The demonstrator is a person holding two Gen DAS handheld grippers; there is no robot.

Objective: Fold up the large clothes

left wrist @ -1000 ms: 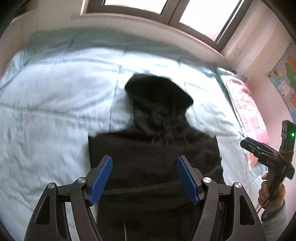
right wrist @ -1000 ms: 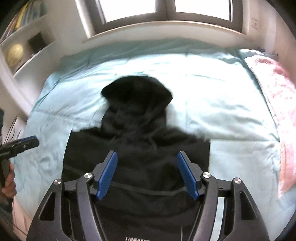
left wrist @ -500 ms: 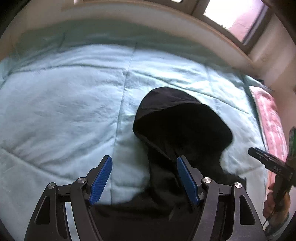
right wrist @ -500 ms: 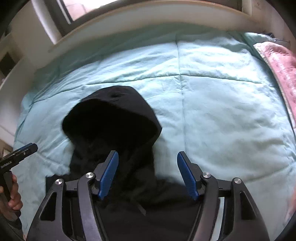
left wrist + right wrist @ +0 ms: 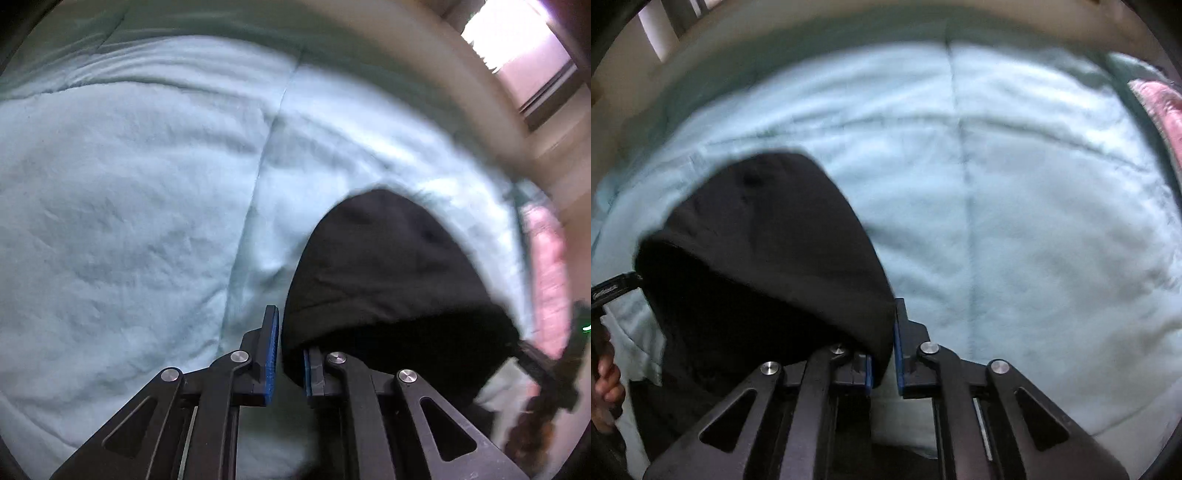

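- The left gripper [image 5: 286, 363] was pinched nearly closed on the left edge of the black fleece hoodie's hood [image 5: 384, 269], at 6 o'clock in its view.
- The right gripper [image 5: 883, 363] clamped the opposite hood edge, also at 6 o'clock; holding both sides likely readied the hood for folding down.
- The black fleece hoodie [image 5: 768, 258] lay on the pale blue quilted bedspread [image 5: 1015, 206], hood rounded, smooth and matte, spreading toward 10 o'clock.
- A pink blanket [image 5: 1160, 107] sat at 2 o'clock.
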